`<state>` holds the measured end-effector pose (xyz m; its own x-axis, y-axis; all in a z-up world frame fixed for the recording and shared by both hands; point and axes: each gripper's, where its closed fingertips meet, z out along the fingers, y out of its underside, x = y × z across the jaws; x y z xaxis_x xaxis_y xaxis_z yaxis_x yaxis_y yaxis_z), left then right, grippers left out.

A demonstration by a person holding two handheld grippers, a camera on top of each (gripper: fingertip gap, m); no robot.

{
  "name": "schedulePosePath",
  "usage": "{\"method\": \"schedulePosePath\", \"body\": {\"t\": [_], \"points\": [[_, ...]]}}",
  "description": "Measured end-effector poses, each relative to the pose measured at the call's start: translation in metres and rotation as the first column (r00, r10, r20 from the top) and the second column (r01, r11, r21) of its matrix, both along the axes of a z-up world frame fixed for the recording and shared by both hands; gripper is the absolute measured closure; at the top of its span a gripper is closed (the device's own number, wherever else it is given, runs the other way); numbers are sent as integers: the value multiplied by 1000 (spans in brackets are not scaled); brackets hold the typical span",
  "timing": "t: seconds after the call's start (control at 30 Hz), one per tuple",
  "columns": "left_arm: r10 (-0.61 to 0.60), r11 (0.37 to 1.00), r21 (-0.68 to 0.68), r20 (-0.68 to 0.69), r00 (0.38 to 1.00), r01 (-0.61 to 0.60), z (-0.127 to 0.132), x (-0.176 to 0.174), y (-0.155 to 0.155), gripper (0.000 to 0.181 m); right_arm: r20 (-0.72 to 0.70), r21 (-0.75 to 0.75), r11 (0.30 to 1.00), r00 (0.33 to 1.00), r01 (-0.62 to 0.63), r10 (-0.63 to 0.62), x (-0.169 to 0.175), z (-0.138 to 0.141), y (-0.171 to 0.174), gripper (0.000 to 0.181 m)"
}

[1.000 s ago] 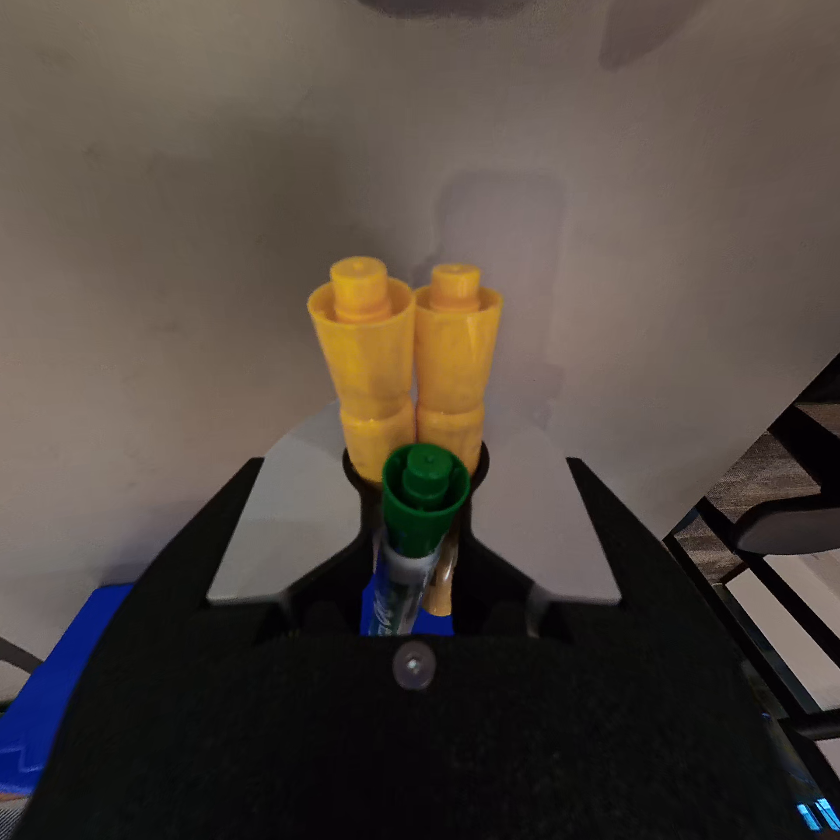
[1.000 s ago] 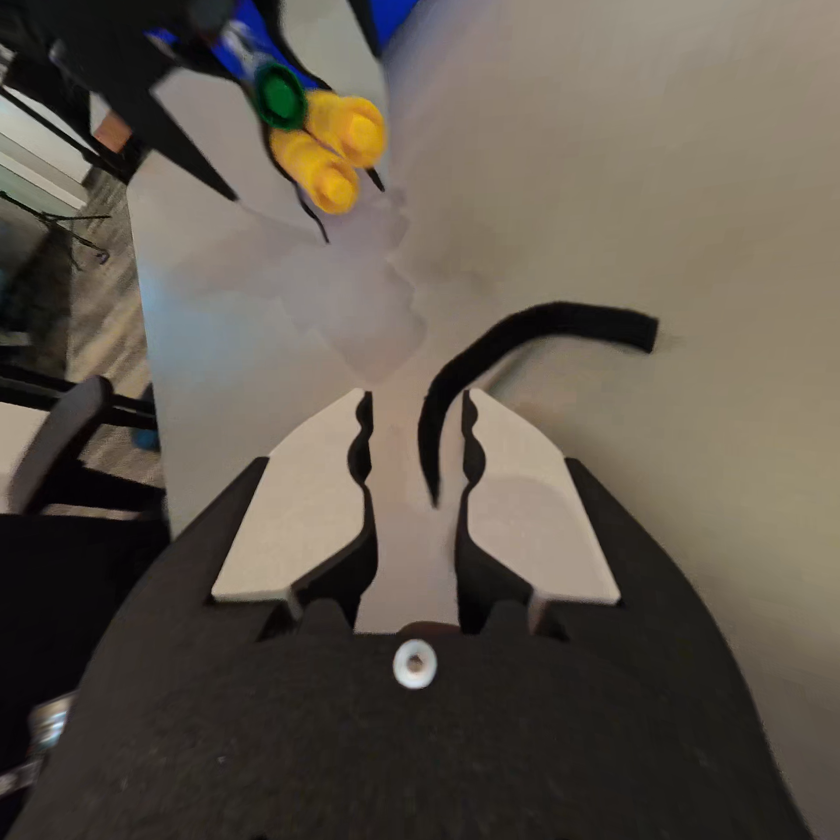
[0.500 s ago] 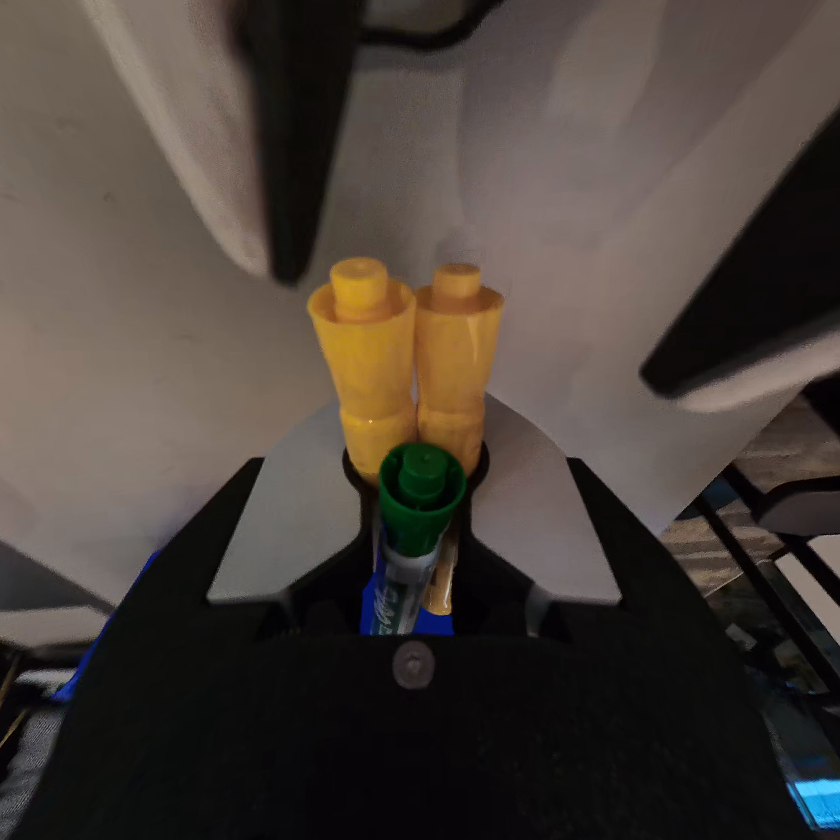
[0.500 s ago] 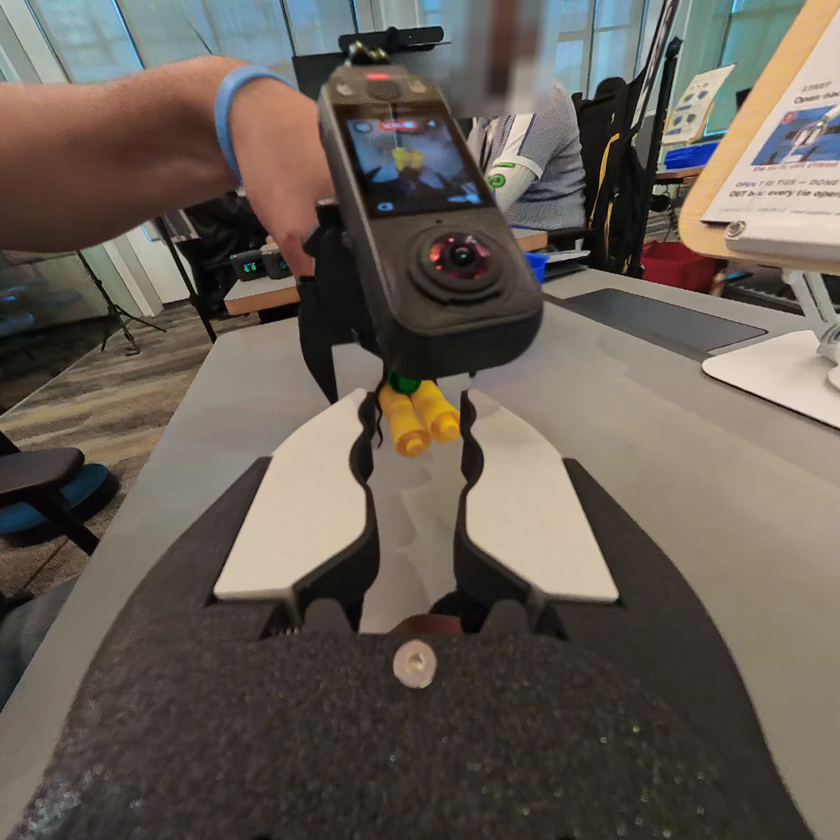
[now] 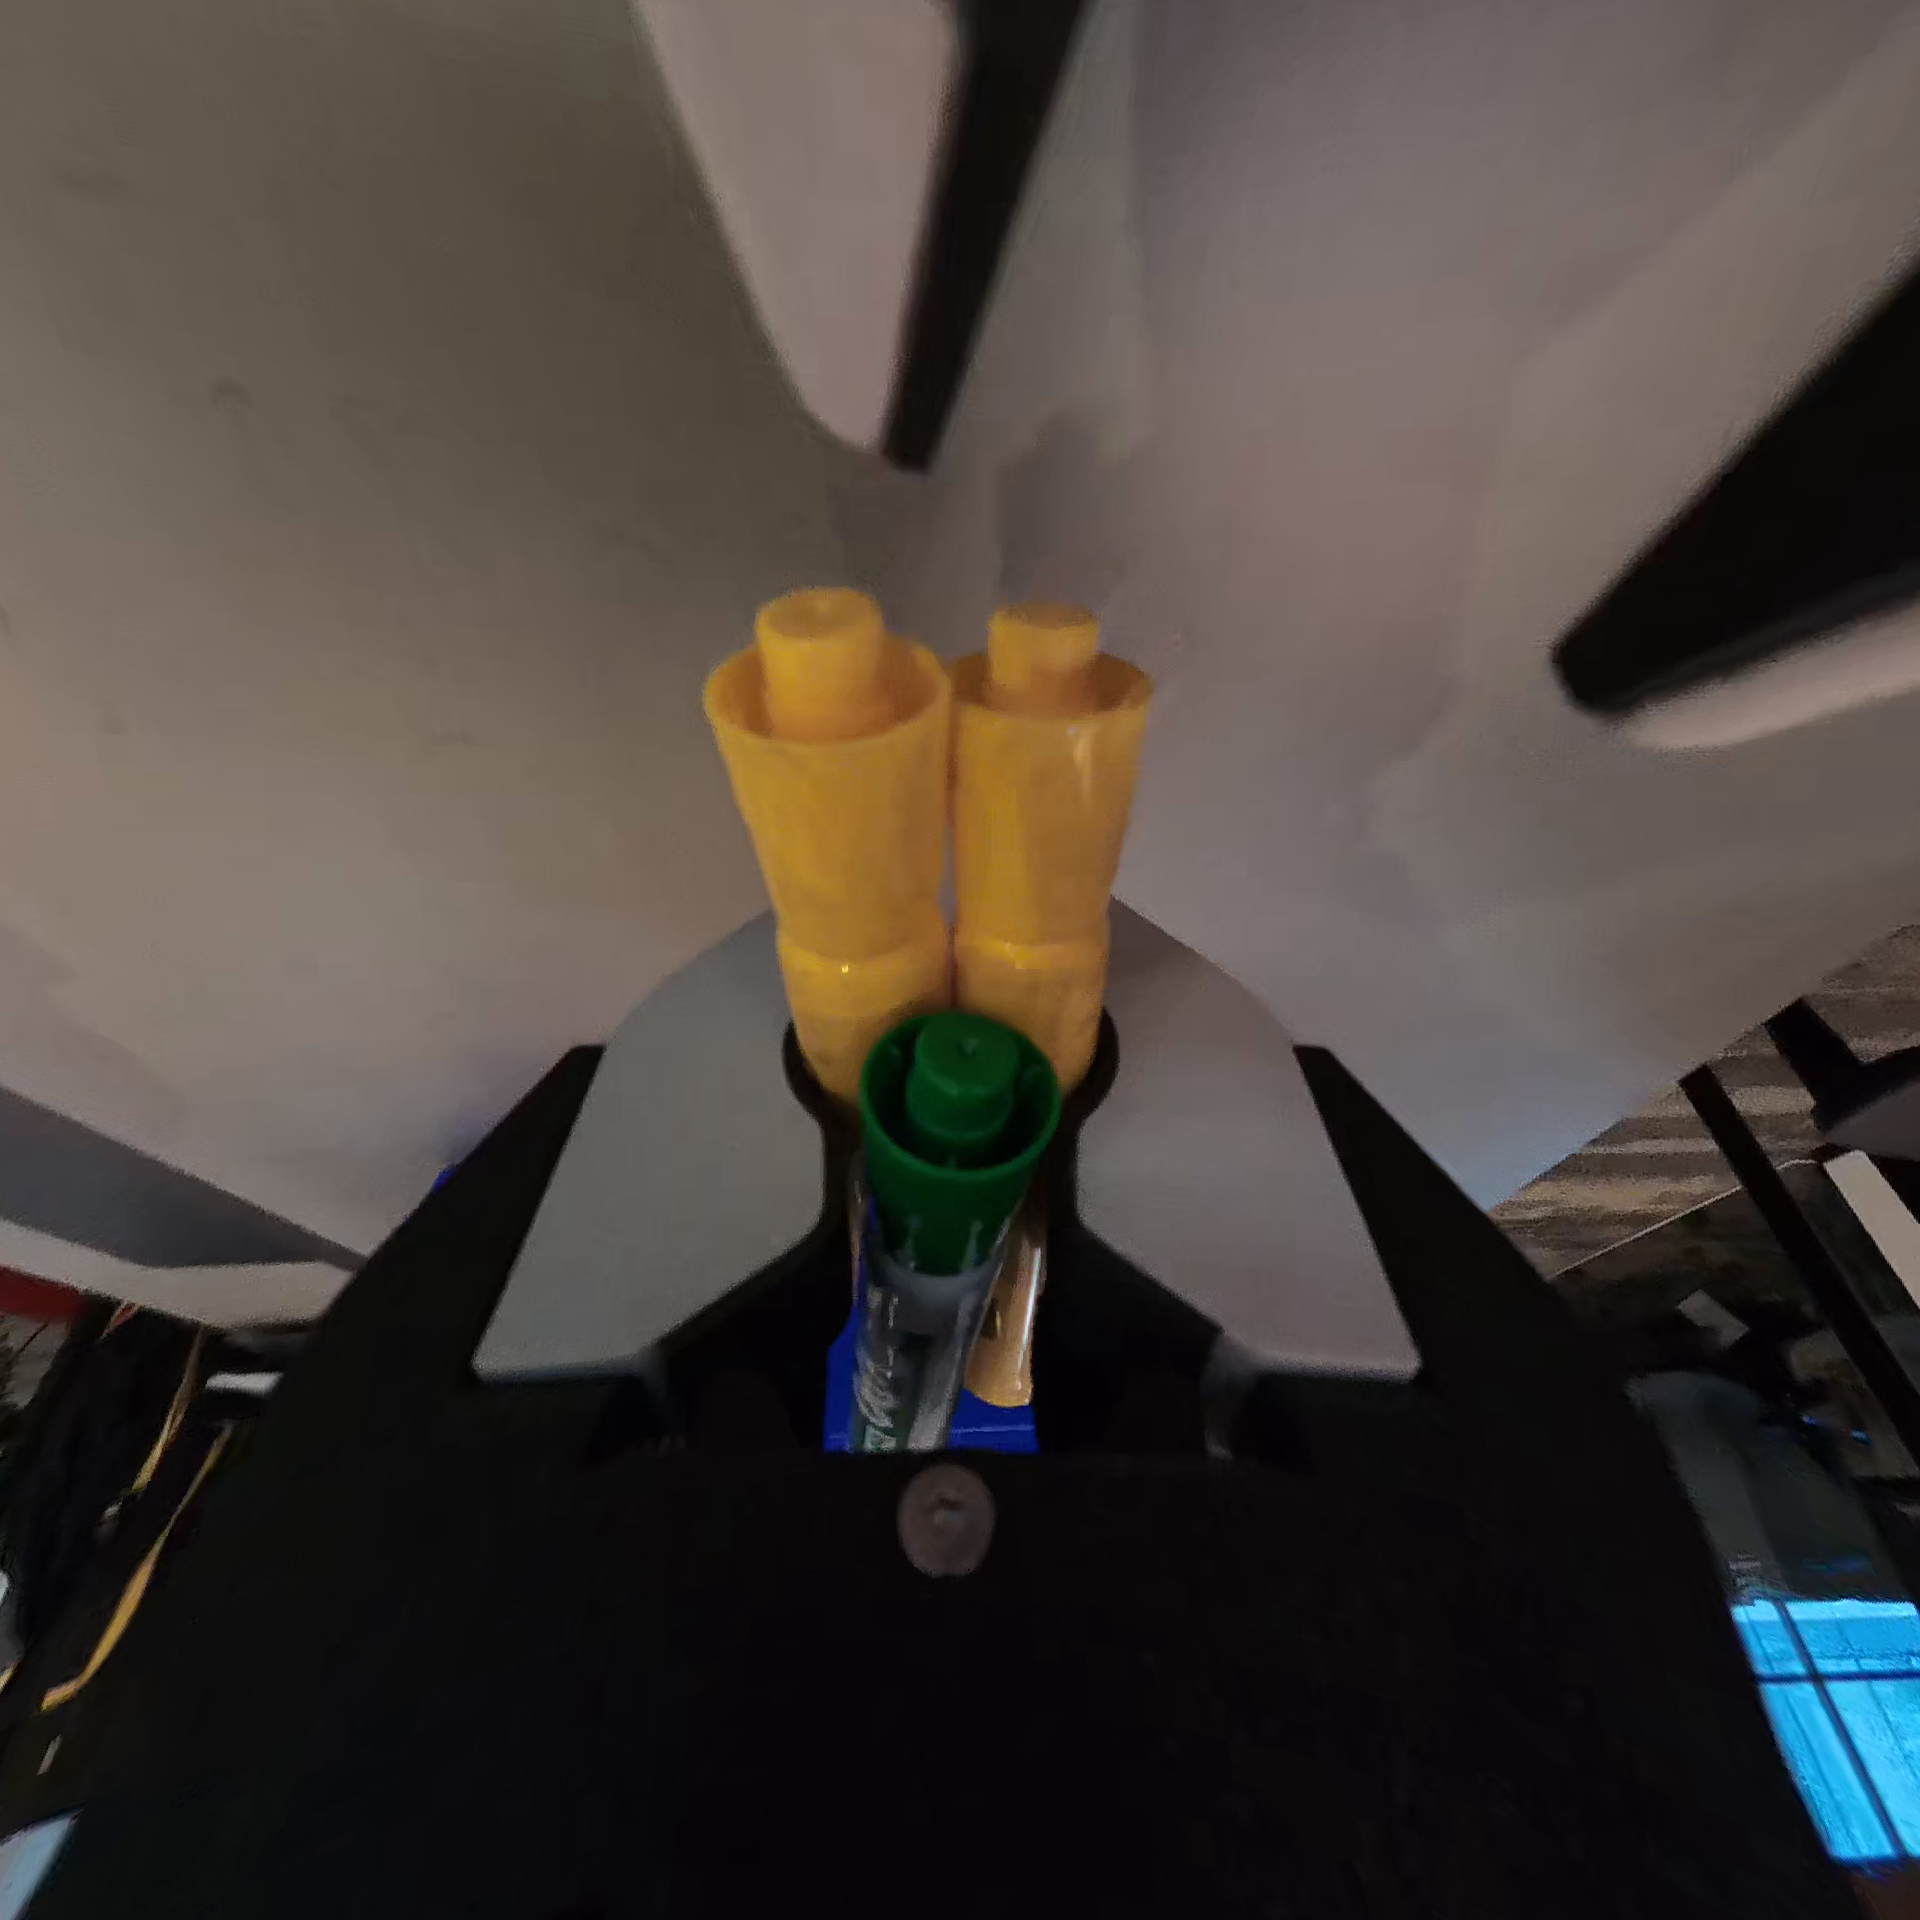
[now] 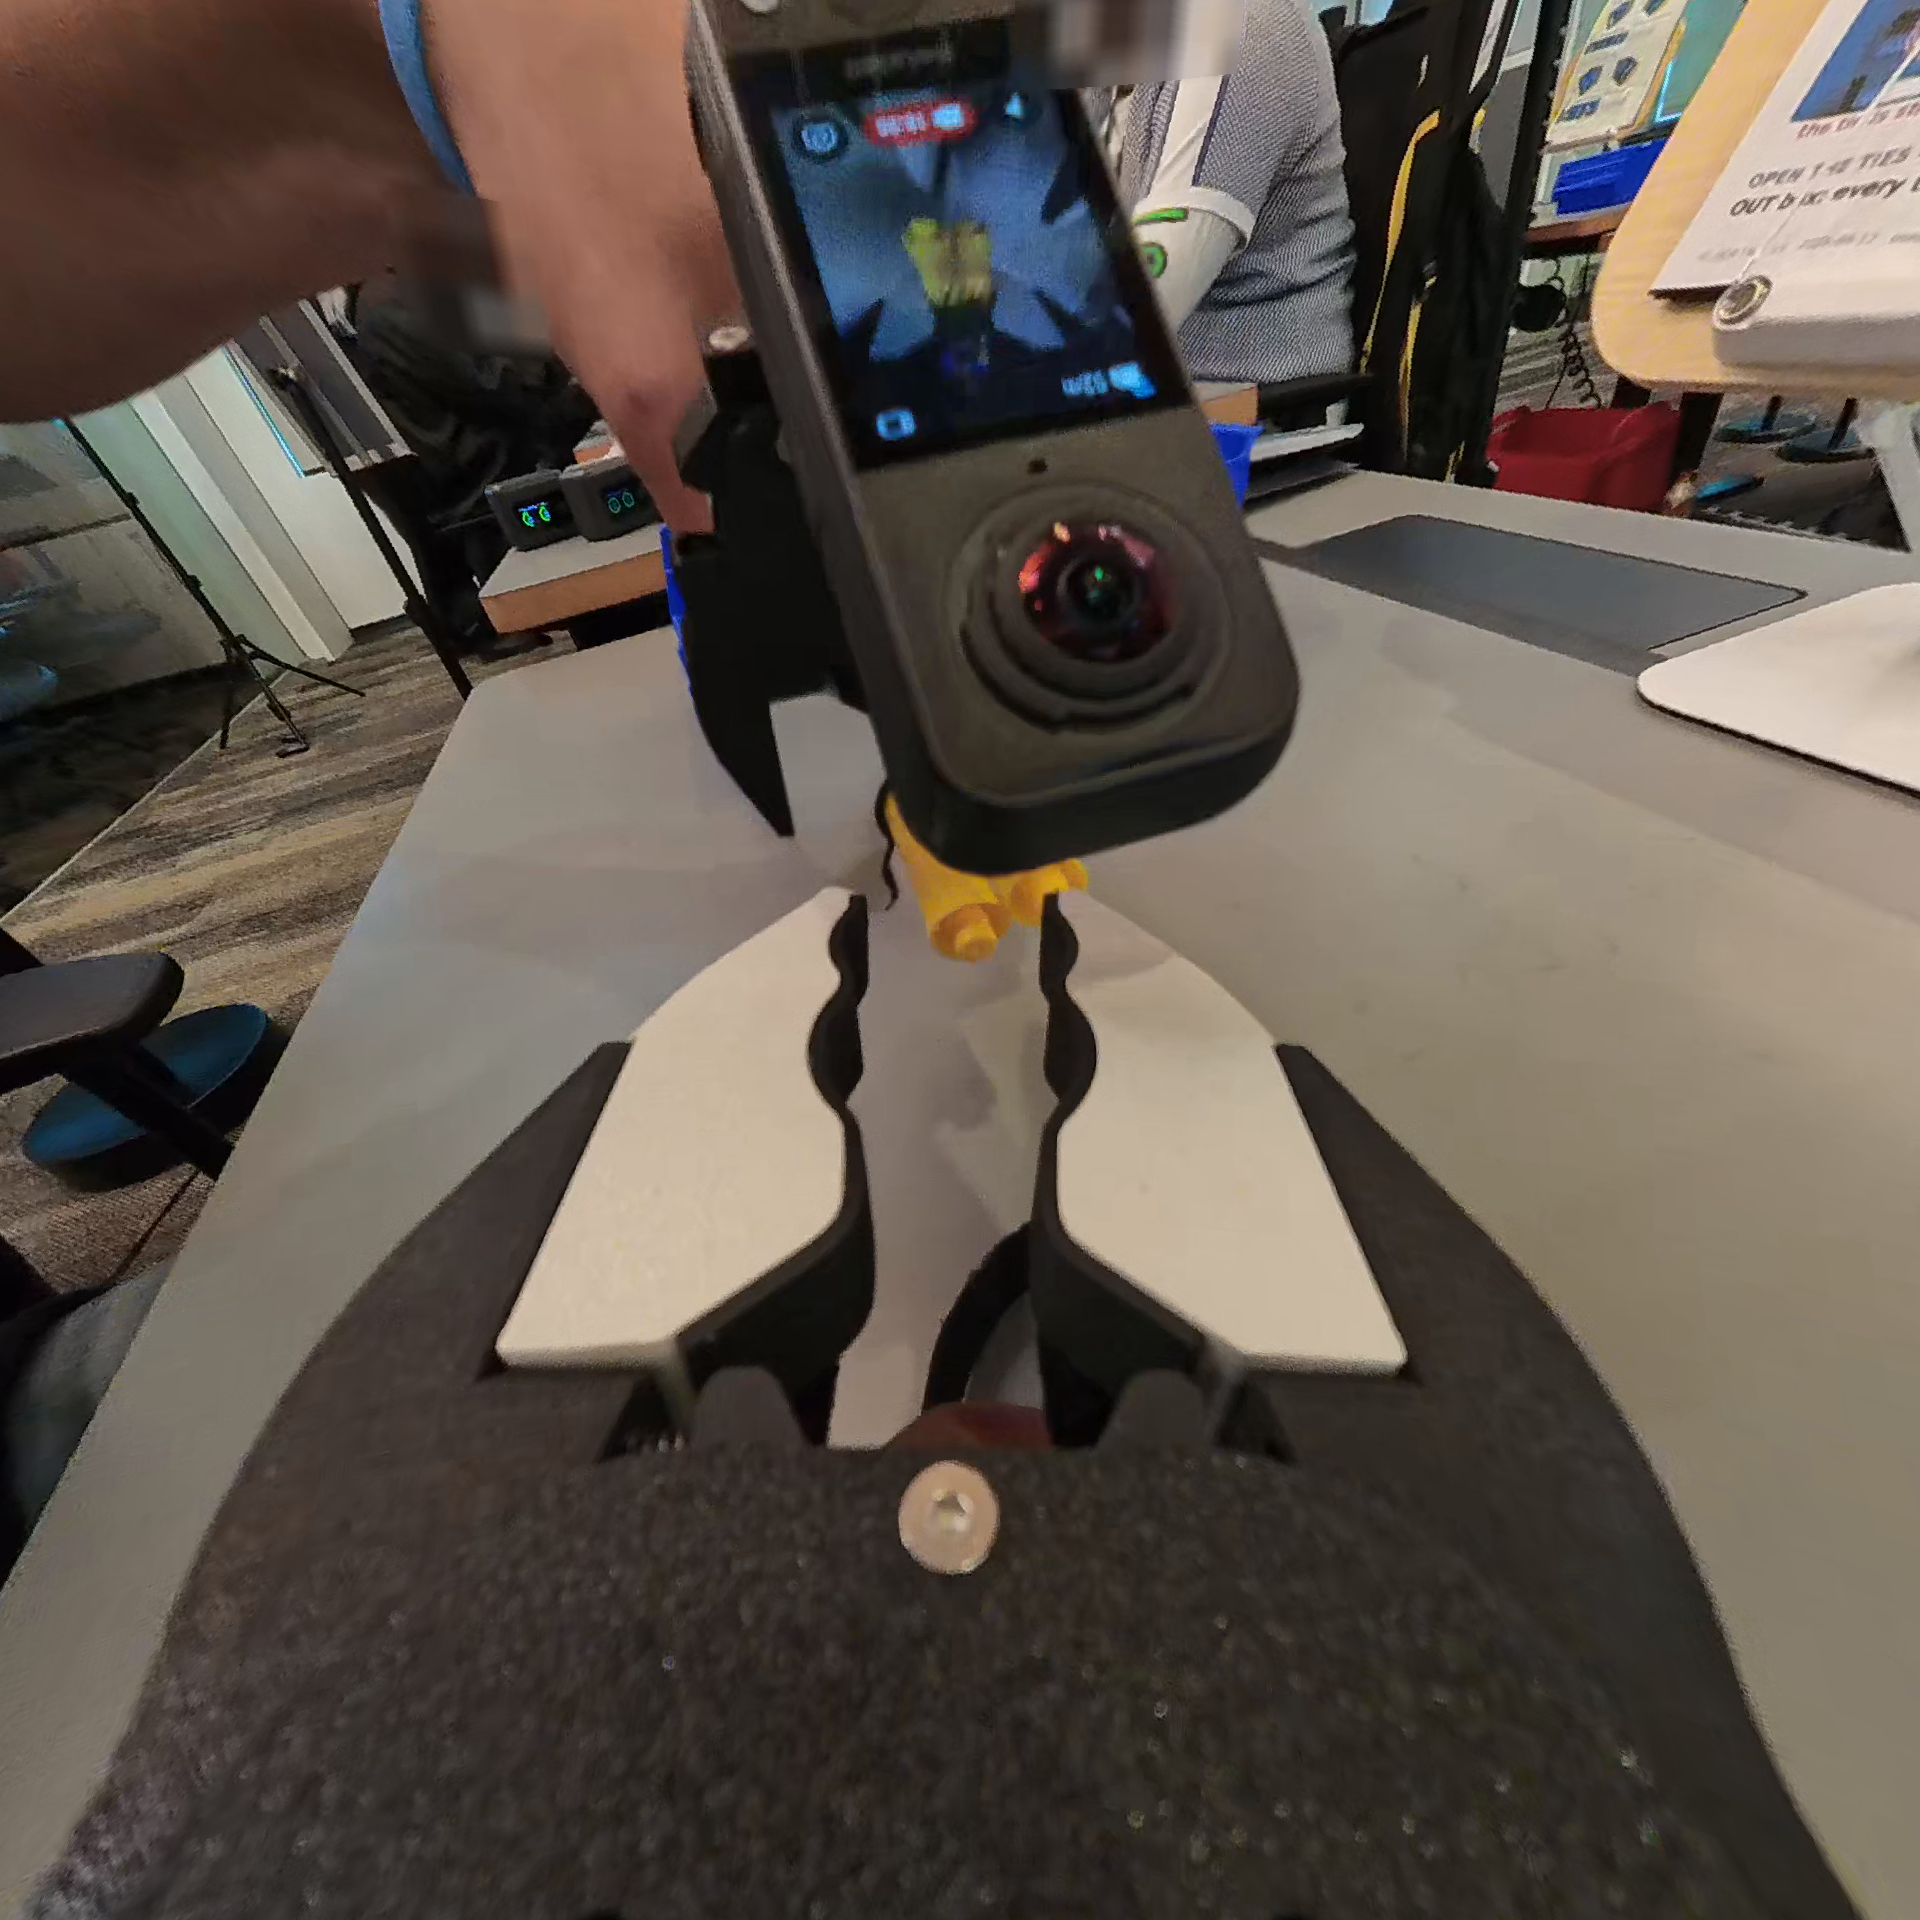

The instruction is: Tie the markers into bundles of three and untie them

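Three markers (image 5: 940, 987), two yellow-capped and one green, sit clamped in the left gripper (image 5: 948, 1049) above the grey table (image 6: 1455, 1039); right gripper (image 6: 948, 935) gapes empty just beside their caps. Light, rigid, probably slick: best taken mid-barrel.

The barrels of the 2 yellow-capped plastic markers (image 5: 935, 810) and the green-capped marker (image 5: 956, 1143) are disappearing behind the left gripper's (image 5: 948, 1049) black body, while the black wrist camera (image 6: 987, 468) is covering their caps.
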<state>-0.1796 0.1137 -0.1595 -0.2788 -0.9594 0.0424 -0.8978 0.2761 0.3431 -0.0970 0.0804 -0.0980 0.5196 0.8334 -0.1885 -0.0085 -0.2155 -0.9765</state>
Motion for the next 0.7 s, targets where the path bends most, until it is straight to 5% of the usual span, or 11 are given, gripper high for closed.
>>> {"method": "schedulePosePath", "body": {"t": [0.7], "points": [[29, 993, -113, 85, 996, -19, 5, 28, -26, 141, -43, 107, 989, 994, 104, -99, -11, 15, 2, 154]]}}
